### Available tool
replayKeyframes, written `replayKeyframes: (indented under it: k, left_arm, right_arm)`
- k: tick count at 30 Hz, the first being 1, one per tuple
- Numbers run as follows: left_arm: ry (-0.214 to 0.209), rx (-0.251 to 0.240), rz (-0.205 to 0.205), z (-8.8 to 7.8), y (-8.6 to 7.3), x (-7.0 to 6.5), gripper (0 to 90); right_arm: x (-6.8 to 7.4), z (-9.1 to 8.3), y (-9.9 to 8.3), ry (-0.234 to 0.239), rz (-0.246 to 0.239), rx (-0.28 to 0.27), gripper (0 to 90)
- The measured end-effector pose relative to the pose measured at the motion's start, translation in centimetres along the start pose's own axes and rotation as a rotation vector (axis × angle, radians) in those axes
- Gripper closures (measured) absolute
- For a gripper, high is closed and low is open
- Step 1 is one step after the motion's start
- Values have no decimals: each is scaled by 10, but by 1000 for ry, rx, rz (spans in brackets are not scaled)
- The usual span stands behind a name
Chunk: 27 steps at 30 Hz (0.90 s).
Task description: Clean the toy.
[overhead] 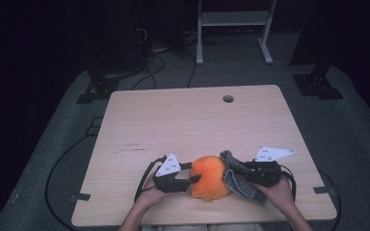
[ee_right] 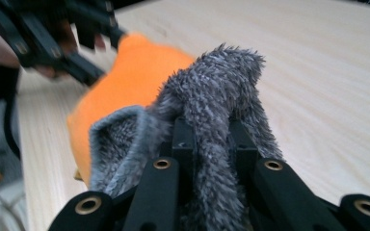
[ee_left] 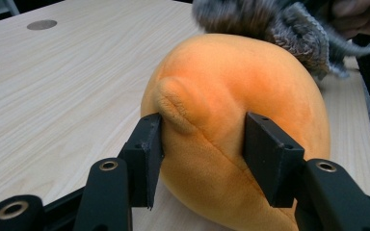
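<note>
Orange plush (ee_left: 236, 125) pinched in left tongs (overhead: 191, 180), grey fuzzy cloth (ee_right: 212, 110) clamped in right tongs (overhead: 232, 169) and draped against plush's far side near table (overhead: 183, 120) edge; both grasped, wiping or wrapping seemingly unfinished.

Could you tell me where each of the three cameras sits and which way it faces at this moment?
High view: above the person's side, looking forward and down on the table; both forearms enter from below.
Left gripper view: rides the left gripper, looking along its jaws clamped on the orange plush.
Right gripper view: rides the right gripper, its jaws pinching the grey fuzzy cloth.
Shared: plush and cloth appear in every view.
</note>
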<state>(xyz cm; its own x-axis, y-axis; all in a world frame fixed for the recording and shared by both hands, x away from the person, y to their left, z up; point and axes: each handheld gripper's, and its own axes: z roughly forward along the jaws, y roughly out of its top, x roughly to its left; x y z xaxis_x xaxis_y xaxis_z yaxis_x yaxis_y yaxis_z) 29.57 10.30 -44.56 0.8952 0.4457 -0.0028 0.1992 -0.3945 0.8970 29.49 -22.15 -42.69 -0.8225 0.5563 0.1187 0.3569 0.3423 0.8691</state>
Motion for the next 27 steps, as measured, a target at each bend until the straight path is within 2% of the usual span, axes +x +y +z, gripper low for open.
replayKeyframes:
  k: [3, 6, 8, 10, 12, 14, 16, 18, 20, 23, 24, 26, 27]
  left_arm:
    - [-33, -7, -21, -2, 2, 0, 465]
    - [-61, 13, -83, -4, 9, 2, 271]
    - [-104, 9, -121, -2, 13, 1, 168]
    - [-117, 23, -131, 2, 16, -3, 115]
    - [-132, 61, -130, 10, 18, -8, 106]
    - [-103, 81, -104, 17, 18, -16, 101]
    - [-73, 65, -100, 19, 21, -18, 207]
    - [-48, 45, -50, 19, 24, -22, 314]
    - [-42, 33, -11, 19, 28, -23, 364]
    - [-33, 23, 78, 22, 34, -24, 383]
    - [-33, 23, 78, 22, 34, -24, 388]
    - [-9, 5, 152, 25, 39, -24, 401]
    - [-2, 1, 171, 26, 41, -22, 403]
  right_arm:
    - [6, 5, -2, -15, -38, 28, 775]
    - [13, 0, -4, -5, -69, 38, 775]
    - [22, -3, -7, -9, -102, 35, 775]
    - [30, -6, -7, 1, -124, 32, 774]
    - [34, -6, -7, 5, -141, 32, 775]
    - [35, -7, -8, 0, -147, 37, 774]
    - [33, -9, -10, -25, -152, 48, 774]
    - [28, -12, -13, -22, -124, 44, 775]
    - [23, -17, -12, -26, -113, 32, 776]
    - [18, -23, -8, -56, -93, -7, 775]
    - [15, -24, -7, -57, -80, -18, 776]
    - [11, -25, -7, -70, -67, -32, 775]
    - [7, -25, -5, -73, -54, -44, 775]
